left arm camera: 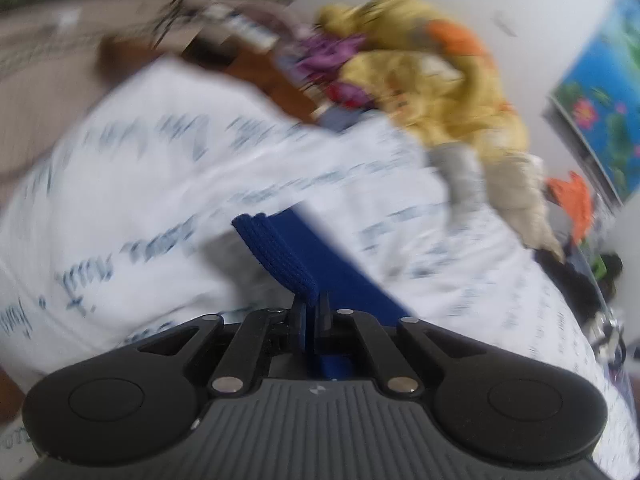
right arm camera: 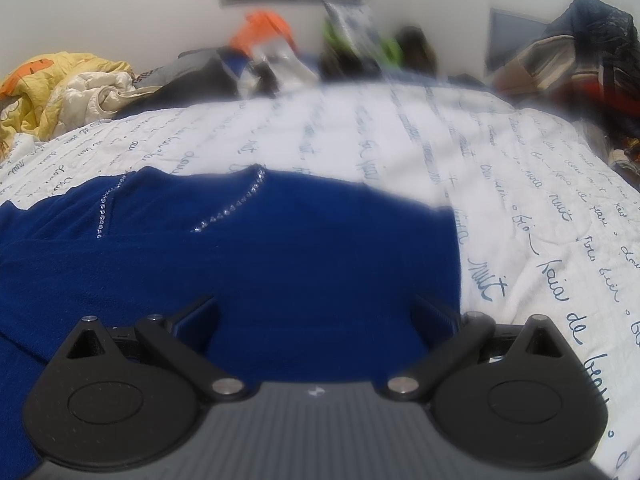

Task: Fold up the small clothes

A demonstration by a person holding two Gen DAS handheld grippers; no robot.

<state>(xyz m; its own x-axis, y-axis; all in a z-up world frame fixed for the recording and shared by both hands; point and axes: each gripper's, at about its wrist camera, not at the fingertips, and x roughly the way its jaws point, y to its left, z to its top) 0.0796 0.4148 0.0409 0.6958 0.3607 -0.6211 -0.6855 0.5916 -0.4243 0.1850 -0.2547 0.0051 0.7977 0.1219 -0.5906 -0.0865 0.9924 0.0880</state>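
Mid-fold: left gripper (left arm camera: 311,312) is clamped on a ribbed edge of the blue garment (left arm camera: 280,248), lifted over the bed (left arm camera: 120,168).
Right gripper (right arm camera: 314,312) is wide open, holding nothing, directly above the garment lying flat; next move likely calls for carrying the held edge across.

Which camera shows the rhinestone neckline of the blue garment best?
The right wrist view: the blue garment lies spread, its rhinestone neckline visible. The left wrist view shows only a ribbed edge pinched in the left gripper.
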